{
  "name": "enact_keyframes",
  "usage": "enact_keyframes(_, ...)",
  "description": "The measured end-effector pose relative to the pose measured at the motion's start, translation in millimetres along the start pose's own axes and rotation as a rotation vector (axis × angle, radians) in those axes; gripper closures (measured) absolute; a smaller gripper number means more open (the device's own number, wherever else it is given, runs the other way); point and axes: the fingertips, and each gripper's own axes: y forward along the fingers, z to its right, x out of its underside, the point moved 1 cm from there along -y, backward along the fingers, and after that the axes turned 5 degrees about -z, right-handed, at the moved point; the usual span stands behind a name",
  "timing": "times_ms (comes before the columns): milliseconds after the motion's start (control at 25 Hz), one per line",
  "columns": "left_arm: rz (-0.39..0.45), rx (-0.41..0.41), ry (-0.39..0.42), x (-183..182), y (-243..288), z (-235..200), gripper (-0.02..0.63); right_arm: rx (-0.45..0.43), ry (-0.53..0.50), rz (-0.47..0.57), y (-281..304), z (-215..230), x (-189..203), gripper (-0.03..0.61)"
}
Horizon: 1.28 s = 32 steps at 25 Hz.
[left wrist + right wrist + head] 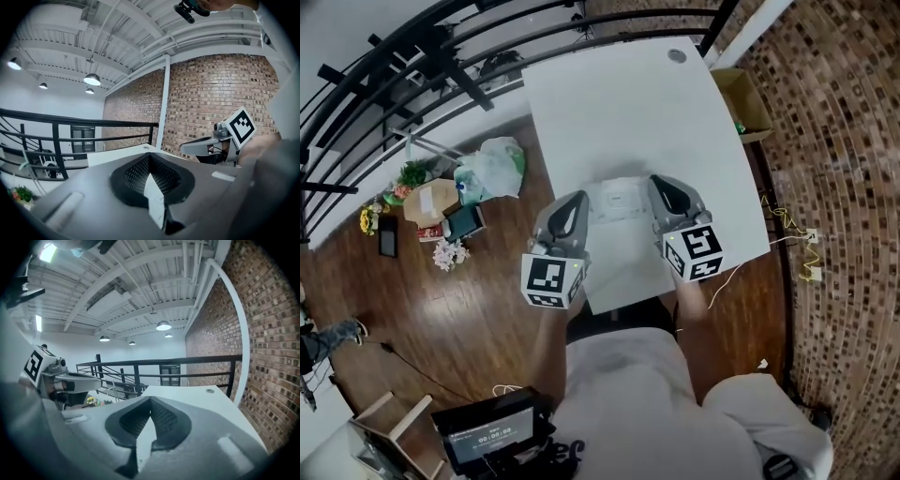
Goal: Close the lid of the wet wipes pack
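i see the wipes pack lying flat on the white table, between my 2 grippers. the left gripper and right gripper both have their jaws pressed together, holding nothing.

We record a white table with a rectangular top, standing on a dark wood floor. A wet wipes pack lies flat on it, towards the near edge. We note a round grey grommet set in the far right corner.
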Motion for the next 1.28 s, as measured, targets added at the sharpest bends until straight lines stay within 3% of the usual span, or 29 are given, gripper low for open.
enact_keyframes(160,-0.032,-0.029,-0.020,14.6,19.1,-10.3,0.598,-0.034,0.017,-0.059,19.8,6.8,20.6,0.588)
enact_keyframes(600,-0.126,-0.015,-0.072,58.7,60.4,-4.8,0.598,-0.137,0.020,-0.149,67.9,10.3,50.8,0.588)
enact_keyframes(1280,-0.129,0.012,-0.070,78.4,67.6,-2.7,0.598,-0.160,0.019,-0.136,63.6,-8.6,64.2,0.588)
